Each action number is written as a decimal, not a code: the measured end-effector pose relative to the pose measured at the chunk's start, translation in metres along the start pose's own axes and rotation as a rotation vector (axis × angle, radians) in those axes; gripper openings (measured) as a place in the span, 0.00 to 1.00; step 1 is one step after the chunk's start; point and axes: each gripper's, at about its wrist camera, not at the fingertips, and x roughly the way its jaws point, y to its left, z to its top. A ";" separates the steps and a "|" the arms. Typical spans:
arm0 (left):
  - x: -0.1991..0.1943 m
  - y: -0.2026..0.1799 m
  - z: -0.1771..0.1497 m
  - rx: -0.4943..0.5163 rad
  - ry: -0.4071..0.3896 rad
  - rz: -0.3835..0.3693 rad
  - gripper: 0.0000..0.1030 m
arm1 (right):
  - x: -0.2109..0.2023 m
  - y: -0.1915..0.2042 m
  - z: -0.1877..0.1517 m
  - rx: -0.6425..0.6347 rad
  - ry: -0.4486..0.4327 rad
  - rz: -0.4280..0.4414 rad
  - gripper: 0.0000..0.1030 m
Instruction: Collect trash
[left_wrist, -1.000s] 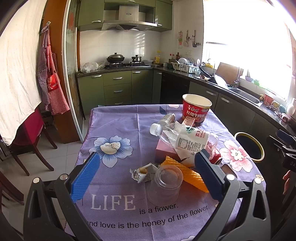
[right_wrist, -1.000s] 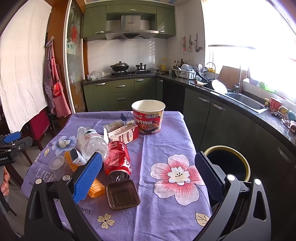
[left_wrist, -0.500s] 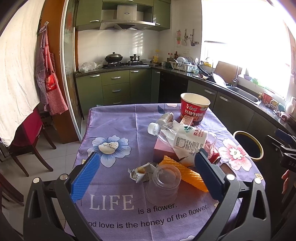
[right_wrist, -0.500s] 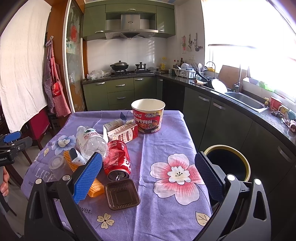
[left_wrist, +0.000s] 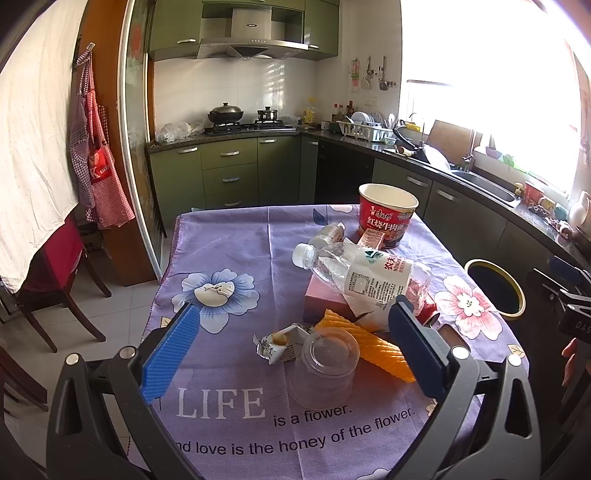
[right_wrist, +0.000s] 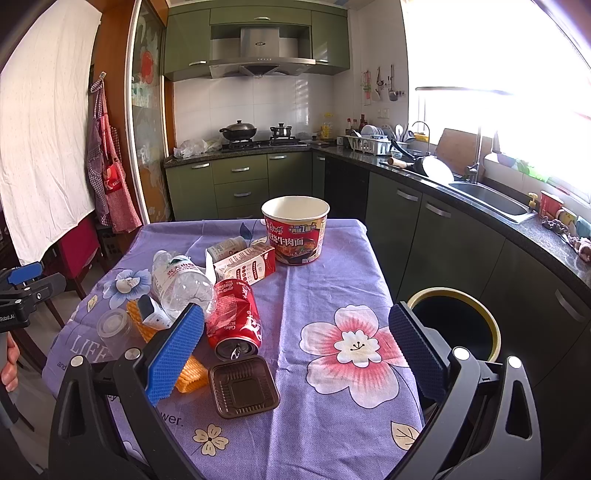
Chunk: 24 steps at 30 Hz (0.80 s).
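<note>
- Fingers (left_wrist: 168, 354) of both grippers are gaping wide, gripping nothing.
- Trash is lying heaped mid-worktop (right_wrist: 332, 258): clear cup (left_wrist: 325, 365) at 12 o'clock of left gripper (left_wrist: 291, 347).
- Squeezing is risking crushing or squirting the cup; the water bottle (left_wrist: 364, 275) is perching, likely rolling.

Right gripper (right_wrist: 295, 350) wide open, empty, above red can (right_wrist: 234, 320), brown tray (right_wrist: 243, 386).

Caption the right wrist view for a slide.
Open right gripper above crushed red can and brown tray, bin beside table.
</note>
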 end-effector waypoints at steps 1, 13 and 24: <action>0.000 0.000 0.000 0.000 0.000 0.000 0.95 | 0.000 0.000 0.001 0.000 -0.001 0.000 0.96; 0.001 -0.002 0.000 0.004 0.003 0.000 0.95 | 0.002 -0.002 -0.004 0.003 0.001 0.000 0.96; 0.003 -0.002 -0.001 0.008 0.009 0.000 0.95 | 0.008 -0.004 -0.007 0.003 0.005 0.000 0.96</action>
